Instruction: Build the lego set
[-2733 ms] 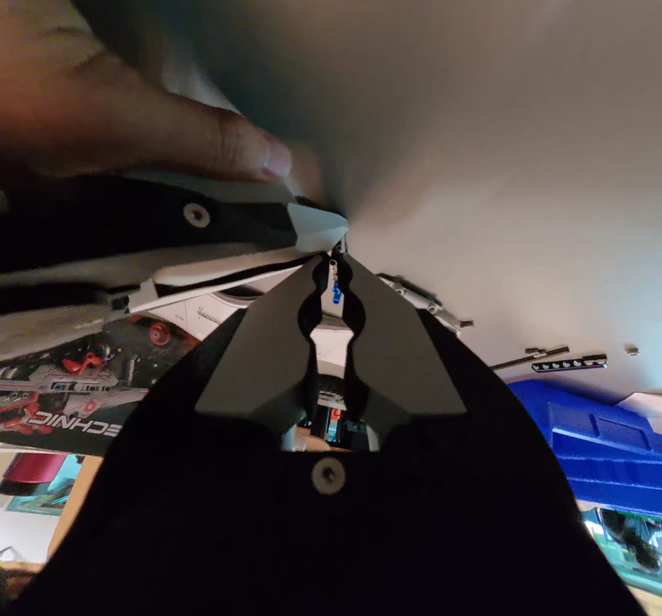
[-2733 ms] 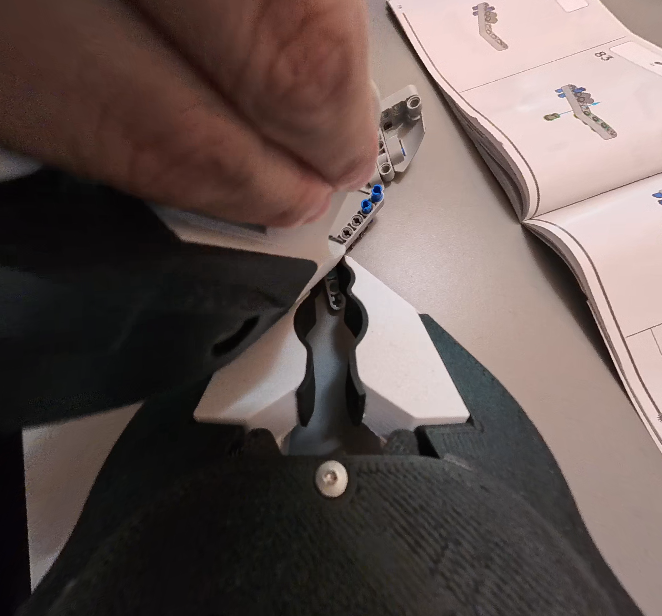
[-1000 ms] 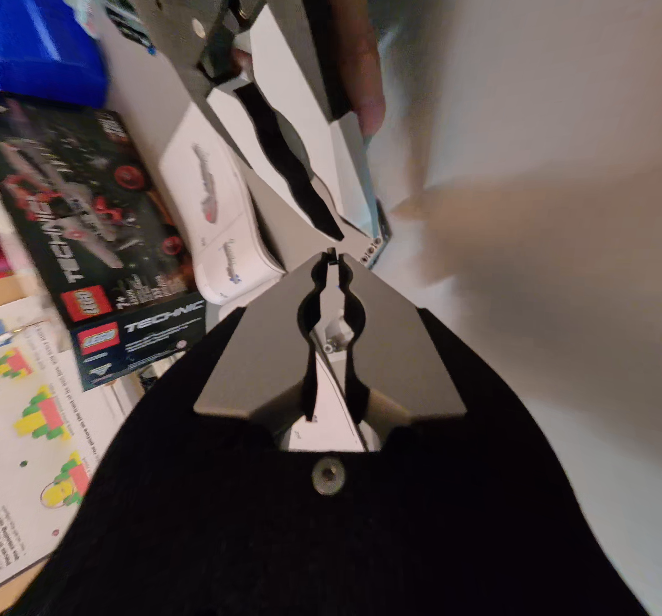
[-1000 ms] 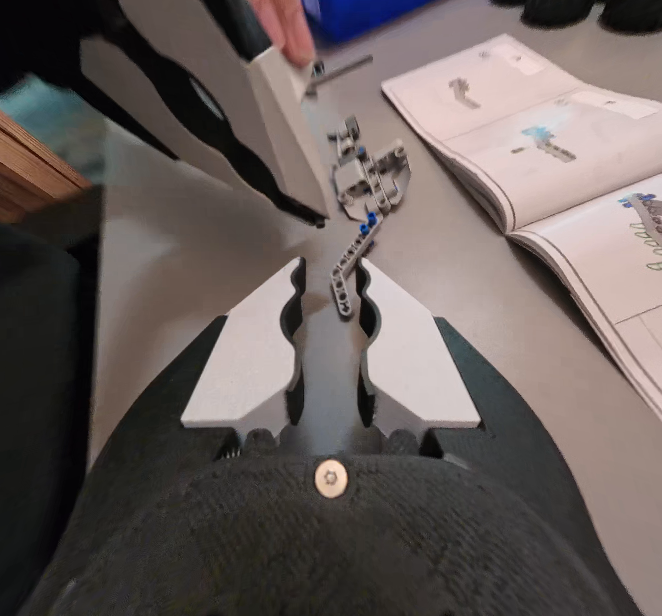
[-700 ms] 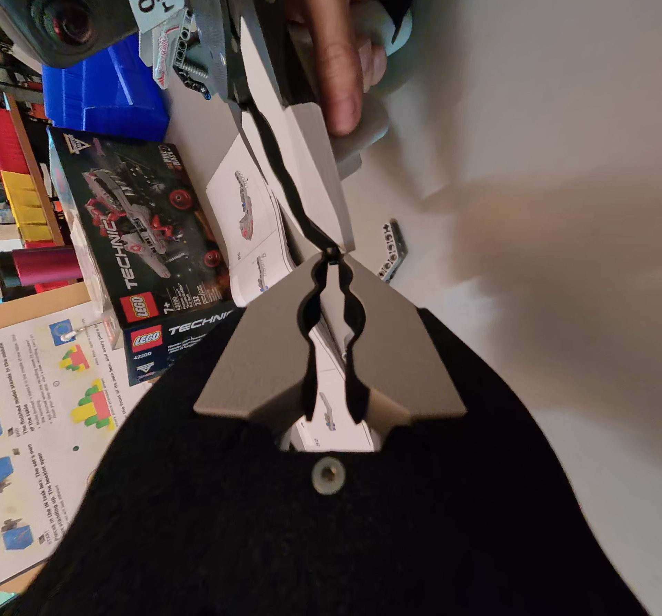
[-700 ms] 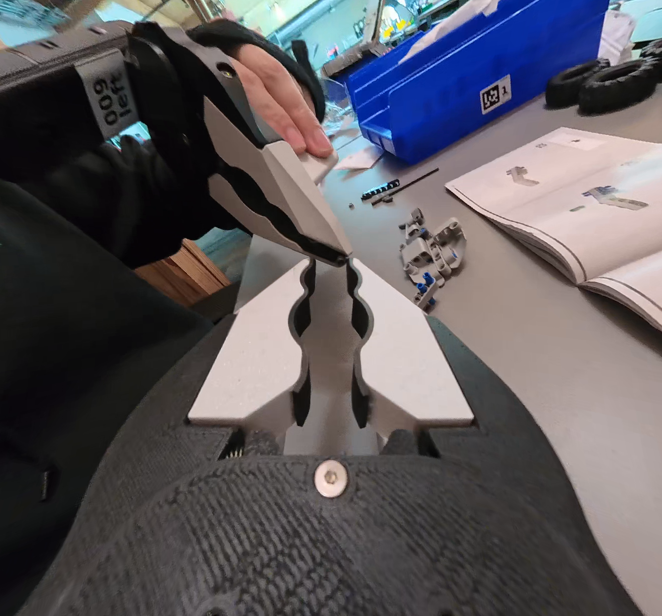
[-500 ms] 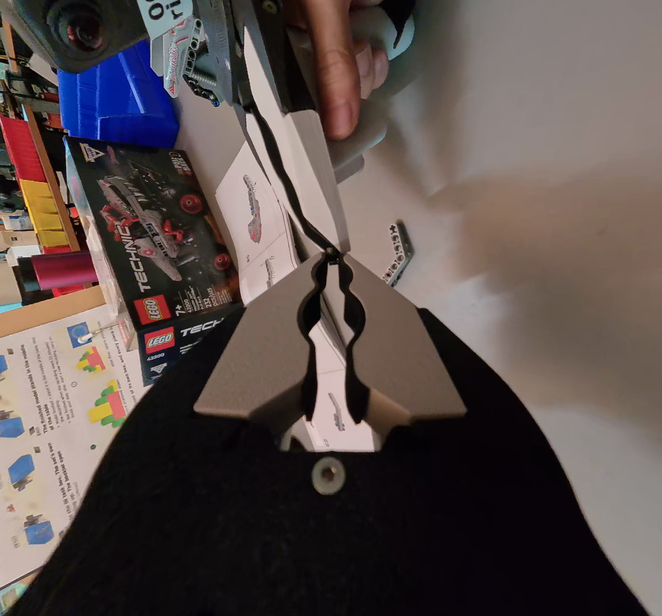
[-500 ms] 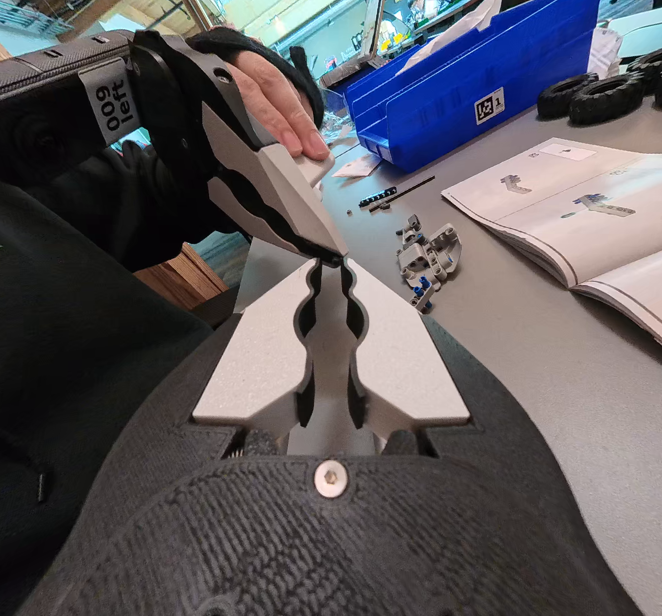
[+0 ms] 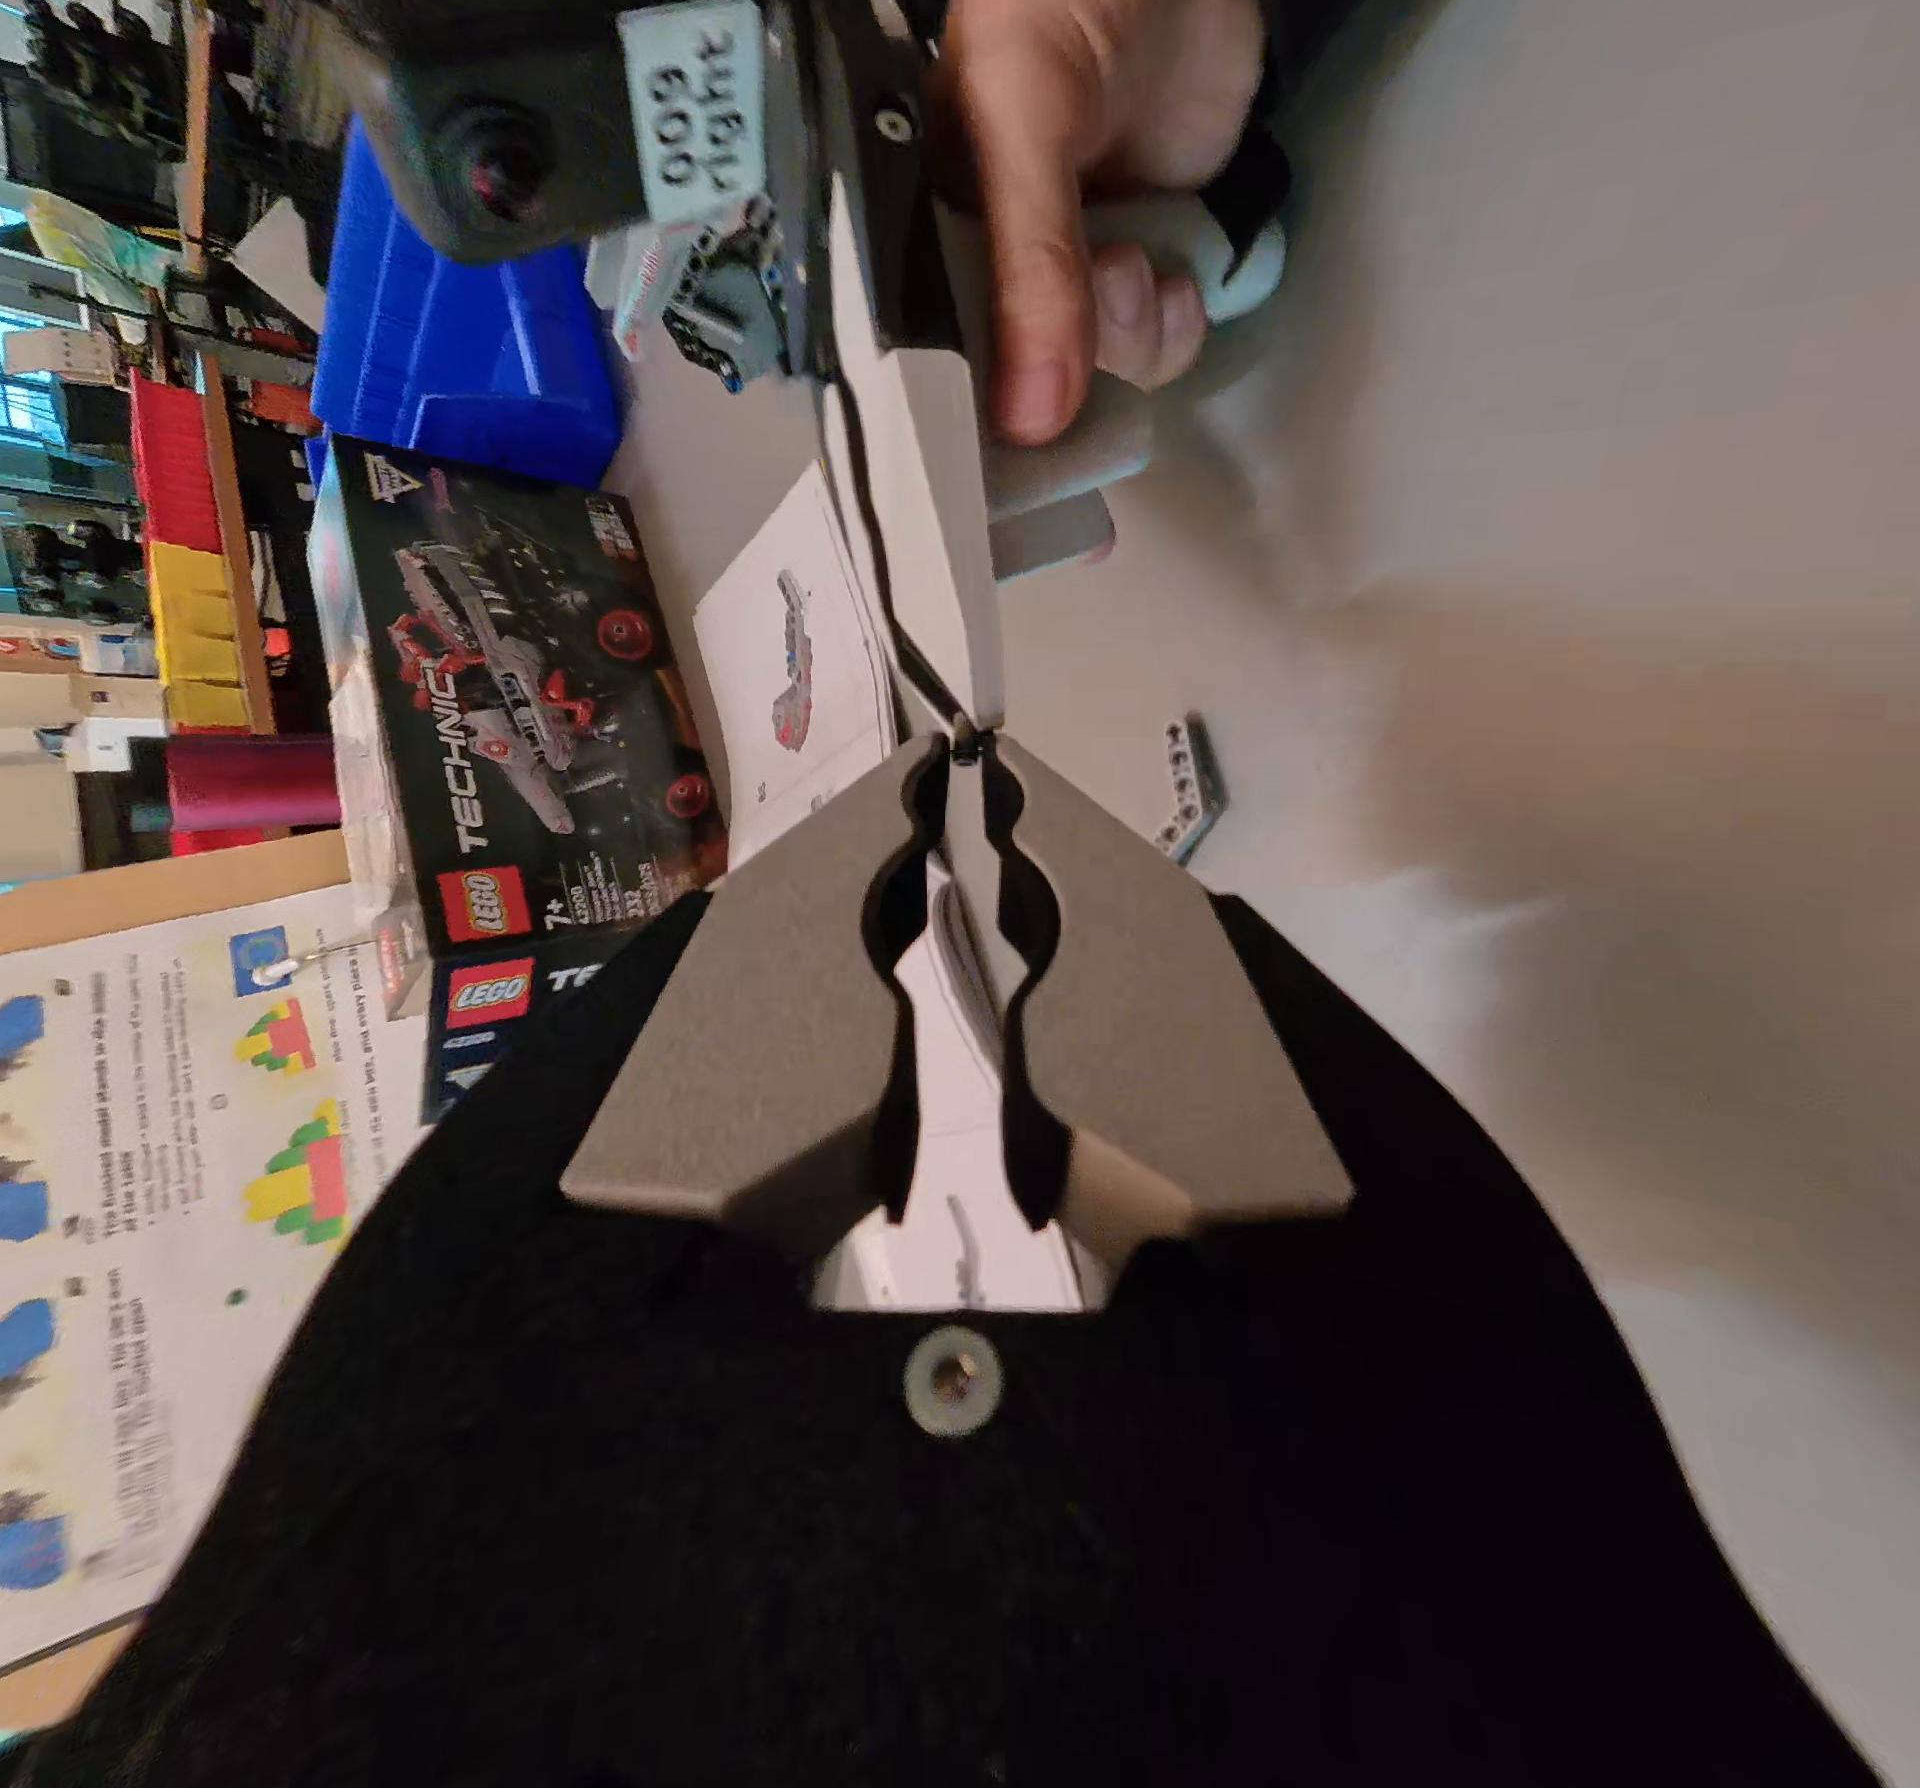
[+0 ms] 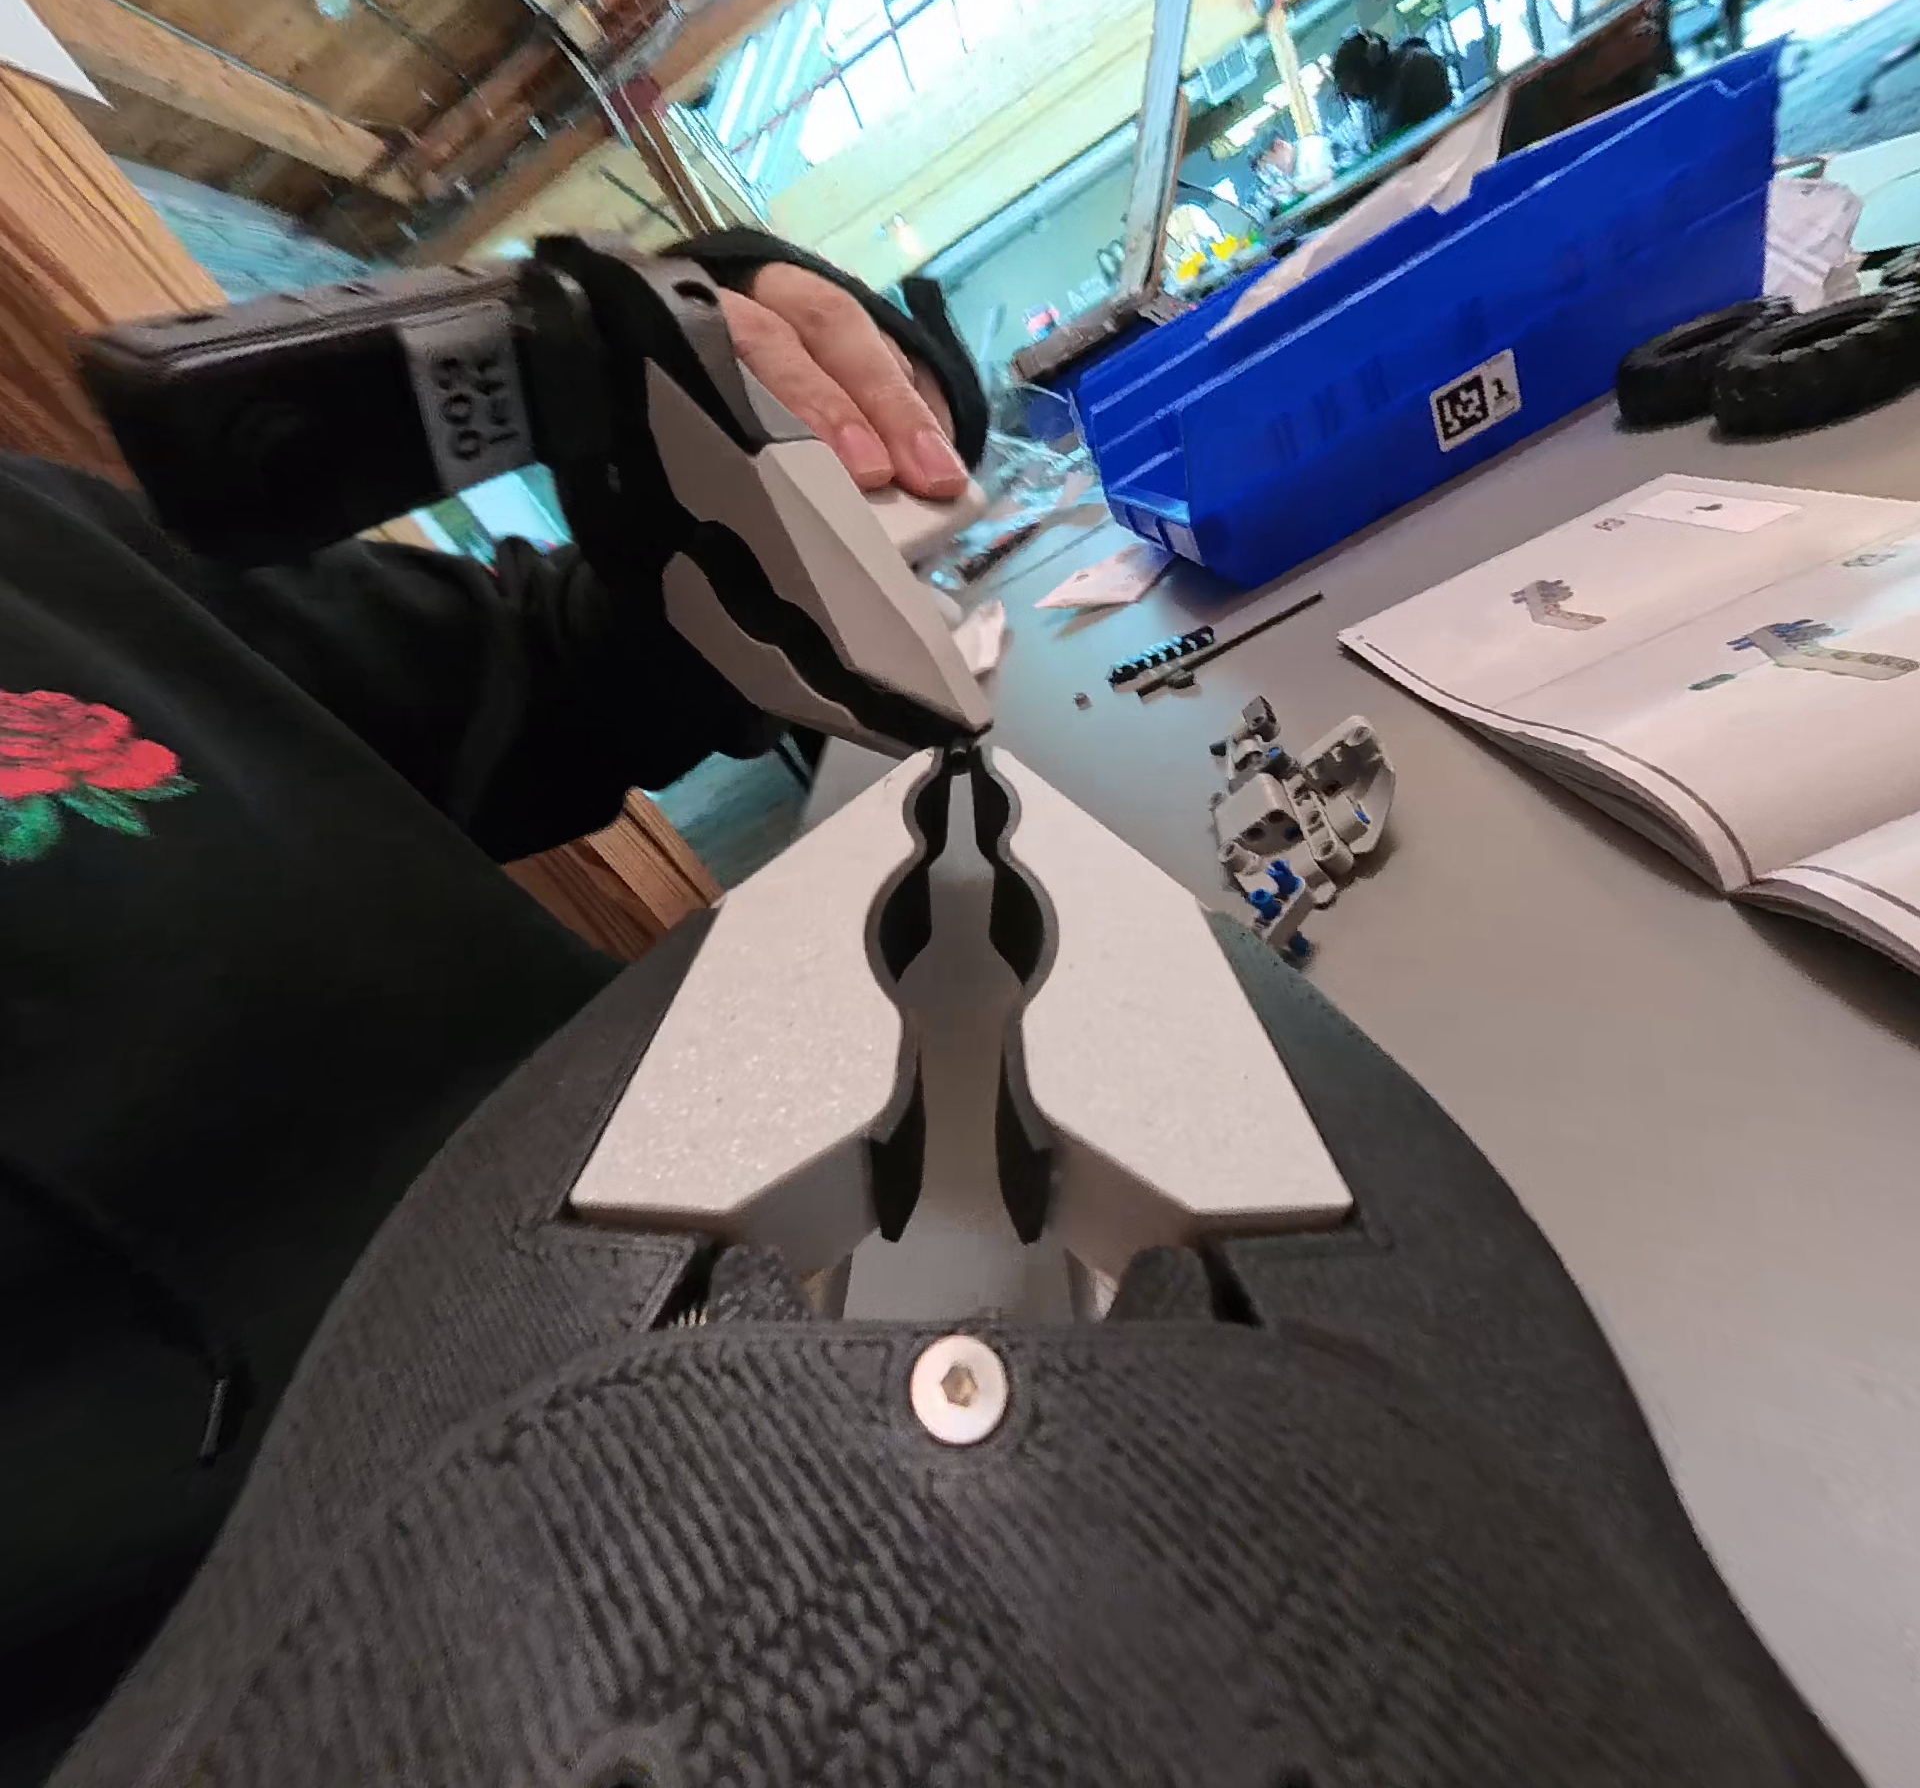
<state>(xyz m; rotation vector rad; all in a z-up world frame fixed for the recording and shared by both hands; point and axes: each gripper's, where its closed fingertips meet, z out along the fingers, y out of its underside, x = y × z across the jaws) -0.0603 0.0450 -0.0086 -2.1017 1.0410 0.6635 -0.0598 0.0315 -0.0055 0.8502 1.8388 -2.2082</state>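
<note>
**Tip to tip over the desk: a tiny dark piece between two grippers**

Left wrist view: the left gripper [image 9: 968, 751] has its fingers pressed nearly together at the tips, pinching a small dark piece [image 9: 966, 749] at frame centre. The right gripper [image 9: 951, 689] comes down from the upper middle, held by a hand [image 9: 1081, 128], and its tips meet the same spot — most likely a handover or a re-grip, which would explain why both tools point at one another in the air. A grey angled beam [image 9: 1193, 788] lies on the desk [image 9: 1558, 388] to the right of the tips, apart from them. At left sit the set's box [image 9: 499, 699] and, beside it, the open instruction booklet [image 9: 795, 658]; a blue bin [image 9: 457, 356] is in the upper left.

Right wrist view: the right gripper [image 10: 961, 764] shows fingers closed to a narrow point on the small dark piece [image 10: 958, 754], just above frame centre. The left gripper [image 10: 940, 720] reaches in from the upper left and touches there too. Which tool truly bears the piece I cannot tell. The grey sub-assembly [image 10: 1299, 824] with blue pins rests on the desk [image 10: 1558, 1115] right of centre, untouched — the build waits there. The instruction booklet [image 10: 1662, 658] lies open at right, black tyres [image 10: 1766, 367] and the blue bin [image 10: 1403, 388] in the upper right.
</note>
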